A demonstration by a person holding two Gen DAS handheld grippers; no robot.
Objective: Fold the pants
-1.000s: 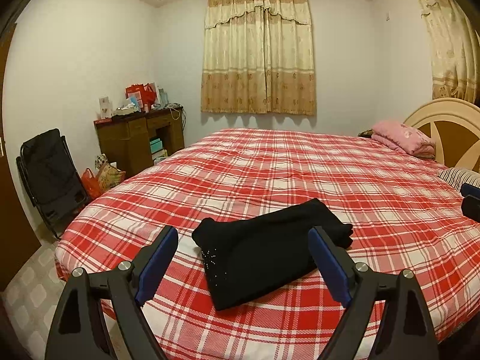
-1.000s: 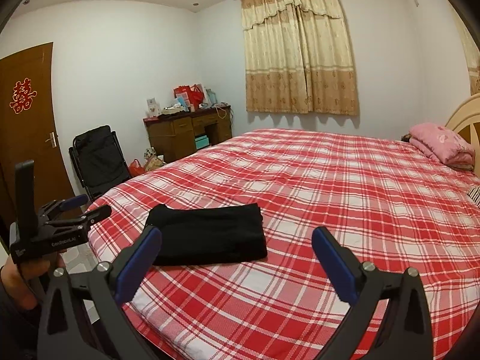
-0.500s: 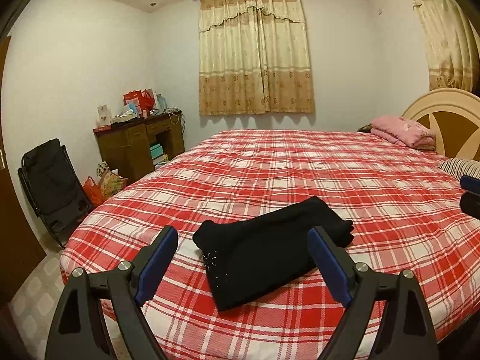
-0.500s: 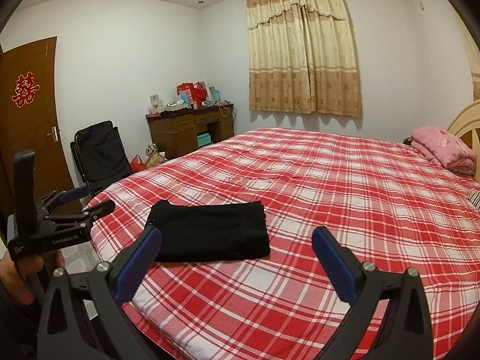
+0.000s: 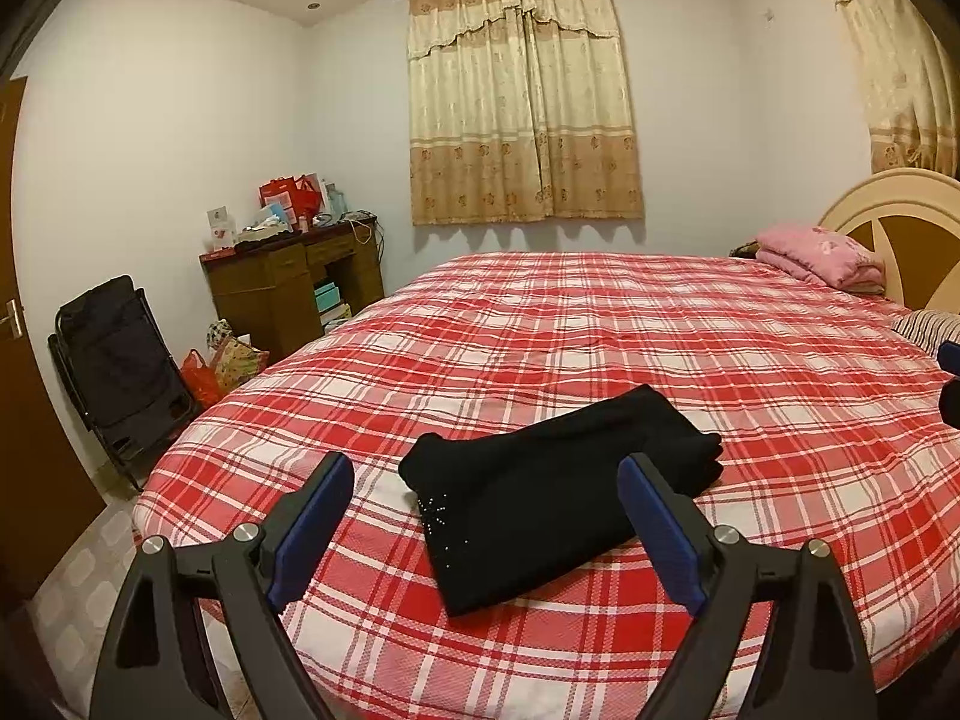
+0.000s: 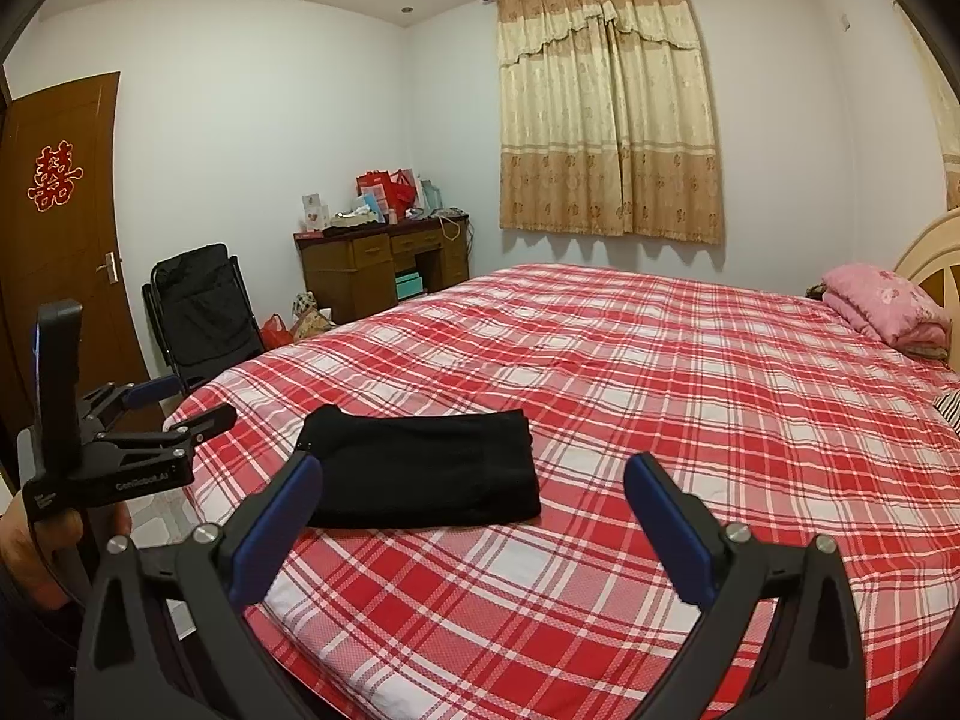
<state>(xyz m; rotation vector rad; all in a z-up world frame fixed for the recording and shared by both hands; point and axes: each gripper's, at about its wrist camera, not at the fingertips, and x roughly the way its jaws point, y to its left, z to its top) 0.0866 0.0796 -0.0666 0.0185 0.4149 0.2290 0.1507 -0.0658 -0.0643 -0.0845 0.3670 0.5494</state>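
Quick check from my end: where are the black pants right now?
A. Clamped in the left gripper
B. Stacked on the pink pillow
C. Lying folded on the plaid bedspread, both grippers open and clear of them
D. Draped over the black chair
C: the black pants lie in a folded bundle on the plaid bedspread, and the left gripper and right gripper both stand wide open and empty.

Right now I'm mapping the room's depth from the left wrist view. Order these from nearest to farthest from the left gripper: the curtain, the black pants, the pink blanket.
From the left gripper:
1. Black pants, folded on the bed just ahead, between the open fingers.
2. Pink blanket, far right, by the headboard.
3. Curtain, on the back wall beyond the bed.
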